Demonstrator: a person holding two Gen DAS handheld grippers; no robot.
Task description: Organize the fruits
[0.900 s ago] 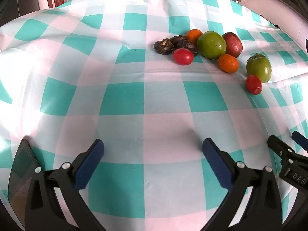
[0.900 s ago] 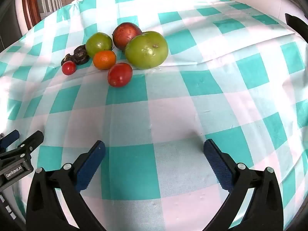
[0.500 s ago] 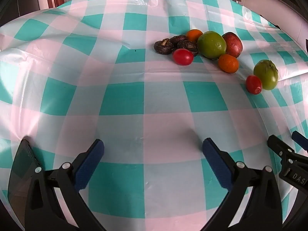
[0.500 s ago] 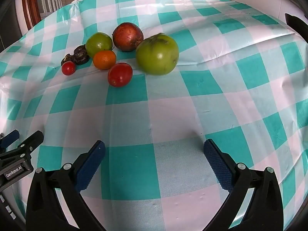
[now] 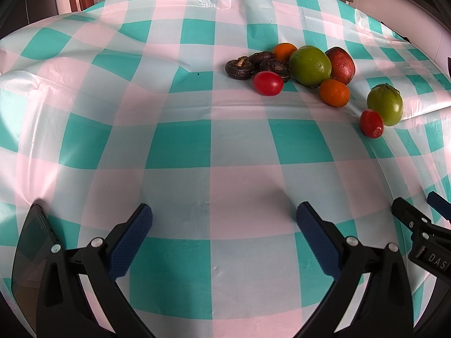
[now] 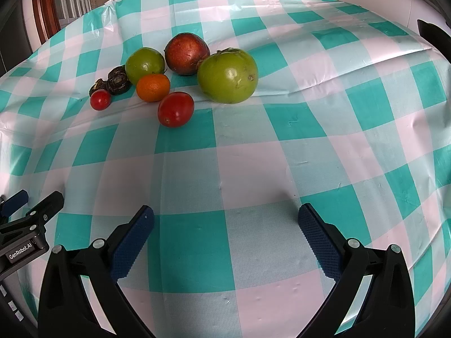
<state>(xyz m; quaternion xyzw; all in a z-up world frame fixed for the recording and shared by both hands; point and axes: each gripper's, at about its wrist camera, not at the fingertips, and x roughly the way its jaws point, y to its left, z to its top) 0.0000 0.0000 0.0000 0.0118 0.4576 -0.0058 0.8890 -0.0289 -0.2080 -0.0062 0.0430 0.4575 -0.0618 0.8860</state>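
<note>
— What are your grippers doing?

— My left gripper (image 5: 224, 219) stands spread wide with nothing between its blue, dimpled rubber pads (image 5: 131, 240), tilted down over the surface (image 5: 183, 146). My right gripper (image 6: 225, 222) is just as wide and empty; its pads carry the same fine knobbly grid on black plastic arms.

— And the fruit?

— All grouped on the far part of the surface, well apart from both grippers. The cloth (image 6: 324, 129) is a glossy plastic sheet in teal, pink and pale checks, creased and rippled. A large green fruit (image 6: 227, 76), round and smooth with a dry stalk end, lies just beside a dull red, speckled fruit (image 6: 186, 53). A smaller green fruit (image 6: 144, 64) touches a pebbly-skinned orange (image 6: 153, 87). An oval, shiny red tomato (image 6: 175, 109) sits nearest me, and a smaller round tomato (image 6: 100, 99) lies to the left by some dark, wrinkled, flattish pieces (image 6: 117, 80). From the left view a second orange (image 5: 284, 51) shows behind them.

— Any writing?

— "GenRobot.AI" on the block (image 6: 21, 253) of my left gripper, seen from the right view. From the left view, the letters "DAS" on a black part (image 5: 432, 259), cut off at the edge.
</note>
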